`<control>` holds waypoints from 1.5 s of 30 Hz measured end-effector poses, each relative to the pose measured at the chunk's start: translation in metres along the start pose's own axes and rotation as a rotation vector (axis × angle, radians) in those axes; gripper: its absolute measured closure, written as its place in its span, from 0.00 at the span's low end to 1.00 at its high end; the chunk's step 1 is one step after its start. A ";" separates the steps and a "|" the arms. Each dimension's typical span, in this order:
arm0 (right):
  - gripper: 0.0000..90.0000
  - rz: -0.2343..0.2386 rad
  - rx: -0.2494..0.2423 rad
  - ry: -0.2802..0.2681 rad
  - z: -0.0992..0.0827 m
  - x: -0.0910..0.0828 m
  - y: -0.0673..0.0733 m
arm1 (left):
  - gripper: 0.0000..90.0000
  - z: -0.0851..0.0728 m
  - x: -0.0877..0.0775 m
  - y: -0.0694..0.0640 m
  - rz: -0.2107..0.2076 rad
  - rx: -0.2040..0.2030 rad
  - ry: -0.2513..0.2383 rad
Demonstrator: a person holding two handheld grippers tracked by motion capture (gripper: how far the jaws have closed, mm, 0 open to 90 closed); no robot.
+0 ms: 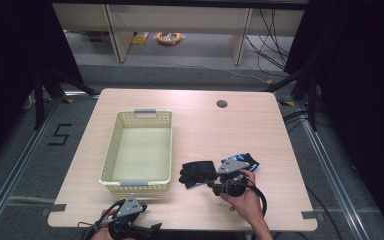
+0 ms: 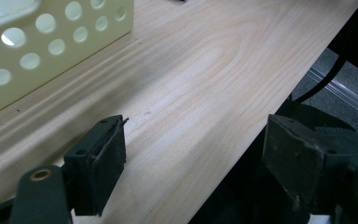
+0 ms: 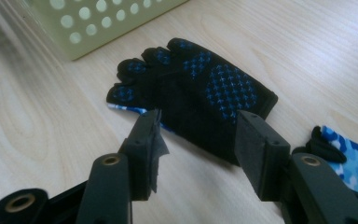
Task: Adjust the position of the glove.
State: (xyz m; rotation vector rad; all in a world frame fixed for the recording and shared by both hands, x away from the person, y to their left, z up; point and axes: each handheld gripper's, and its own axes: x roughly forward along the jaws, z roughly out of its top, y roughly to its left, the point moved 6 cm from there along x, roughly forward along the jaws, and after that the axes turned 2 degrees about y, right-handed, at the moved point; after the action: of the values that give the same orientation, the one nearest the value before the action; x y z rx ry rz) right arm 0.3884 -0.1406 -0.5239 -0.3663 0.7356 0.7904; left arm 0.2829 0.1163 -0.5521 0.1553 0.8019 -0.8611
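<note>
Item 1: my right claw [image 3: 198, 140], held low over the wooden table [image 1: 205, 125]. Jaws part-way apart; the pads flank the cuff end of the glove but do not press it, so nothing is grasped.

Item 2: black glove with blue grip dots [image 3: 193, 88], lying flat, palm up, directly ahead of and partly between my right jaws; its fingers point away from the claw toward the basket. In the high view the same glove [image 1: 198, 173] sits just to the left of my right claw [image 1: 219, 181].

Item 3: second glove, blue camouflage pattern [image 3: 349, 154], just to the right of my right claw, on the table.

Item 4: cream perforated basket [image 1: 111, 150], beyond the black glove; nothing shows inside it.

Item 5: my left claw [image 2: 191, 172], jaws released wide, holding nothing, at the table's near edge with the basket wall [image 2: 51, 46] ahead on its left.
</note>
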 end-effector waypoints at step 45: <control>0.96 0.084 -0.019 0.058 0.019 0.047 0.001 | 0.24 0.001 -0.001 -0.001 -0.007 0.010 -0.011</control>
State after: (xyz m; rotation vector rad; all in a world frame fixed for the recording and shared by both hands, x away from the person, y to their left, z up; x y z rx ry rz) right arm 0.4190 -0.1059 -0.5447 -0.3792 0.8024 0.8691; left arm 0.2825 0.1158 -0.5505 0.1562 0.7890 -0.8721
